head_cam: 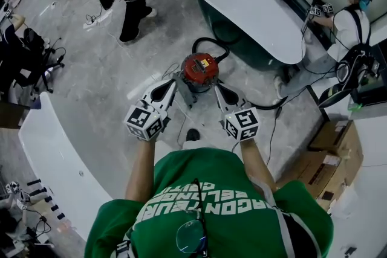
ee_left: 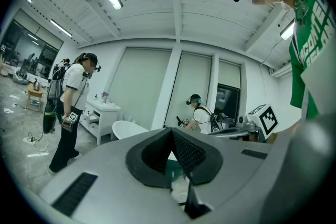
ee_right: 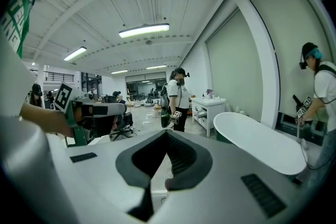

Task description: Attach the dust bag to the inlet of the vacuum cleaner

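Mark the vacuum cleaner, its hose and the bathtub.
vacuum cleaner (head_cam: pixel 199 68), head view, red top.
hose (head_cam: pixel 208 39), head view, black loop behind the cleaner.
bathtub (head_cam: pixel 242 3), head view, white top.

vacuum cleaner (head_cam: pixel 199 71): round red body, upright | on grey floor (head_cam: pixel 109 78) | black hose (head_cam: pixel 208 40) looped behind it

Bare floor (head_cam: pixel 103 75) left of vacuum cleaner (head_cam: pixel 199 71), bathtub (head_cam: pixel 254 9) close behind, cardboard boxes (head_cam: pixel 335 151) right
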